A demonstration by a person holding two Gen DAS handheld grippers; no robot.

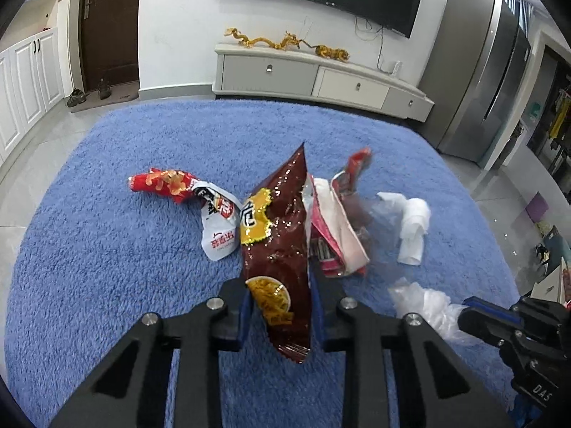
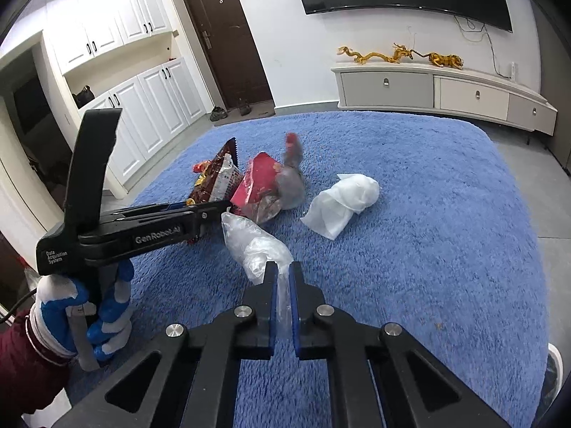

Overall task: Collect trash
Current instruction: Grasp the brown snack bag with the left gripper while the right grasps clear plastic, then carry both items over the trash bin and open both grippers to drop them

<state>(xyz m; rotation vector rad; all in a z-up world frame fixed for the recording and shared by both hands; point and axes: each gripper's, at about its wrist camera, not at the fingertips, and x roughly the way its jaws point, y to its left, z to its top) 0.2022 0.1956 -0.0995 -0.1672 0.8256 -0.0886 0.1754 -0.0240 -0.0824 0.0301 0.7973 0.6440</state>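
My left gripper [image 1: 282,285] is shut on a dark red snack bag [image 1: 278,235] and holds it upright above the blue rug [image 1: 107,249]. The bag also shows in the right wrist view [image 2: 214,182]. My right gripper [image 2: 283,271] is shut on a clear plastic bag [image 2: 253,242], also seen in the left wrist view [image 1: 424,303]. A red and white wrapper [image 1: 335,228] is blurred beside the snack bag. A red and white noodle wrapper [image 1: 192,207] and a crumpled white tissue [image 1: 414,228] lie on the rug.
A grey TV cabinet [image 1: 321,75] with gold dragon figures stands beyond the rug under a wall TV. A dark door [image 1: 107,28] and white cupboards [image 2: 142,107] are at the left, with shoes by the door. A grey fridge [image 1: 489,82] stands at the right.
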